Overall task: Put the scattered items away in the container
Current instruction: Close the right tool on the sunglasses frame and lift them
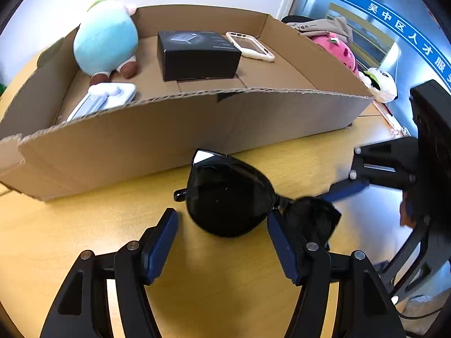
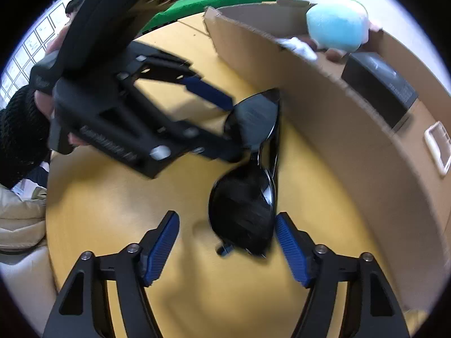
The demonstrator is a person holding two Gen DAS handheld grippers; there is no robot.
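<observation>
Black sunglasses (image 1: 228, 197) lie folded on the yellow table, just in front of the cardboard box (image 1: 169, 135). My left gripper (image 1: 224, 222) straddles one lens. Its right pad sits by the bridge and its left pad stands clear of the frame, so it is open. In the right wrist view the sunglasses (image 2: 245, 211) have their other lens between the fingers of my right gripper (image 2: 225, 231). Here too the left pad is well off the lens, and the gripper is open. Each gripper shows in the other's view: the right gripper (image 1: 342, 173) and the left gripper (image 2: 235, 128).
In the box lie a blue plush (image 1: 104, 42), a black carton (image 1: 197, 53), a phone case (image 1: 249, 45) and a white earbud case (image 1: 104, 98). A pink plush (image 1: 341, 50) and a white plush (image 1: 380, 84) sit beyond its right end. The box wall (image 2: 324, 107) stands close behind the sunglasses.
</observation>
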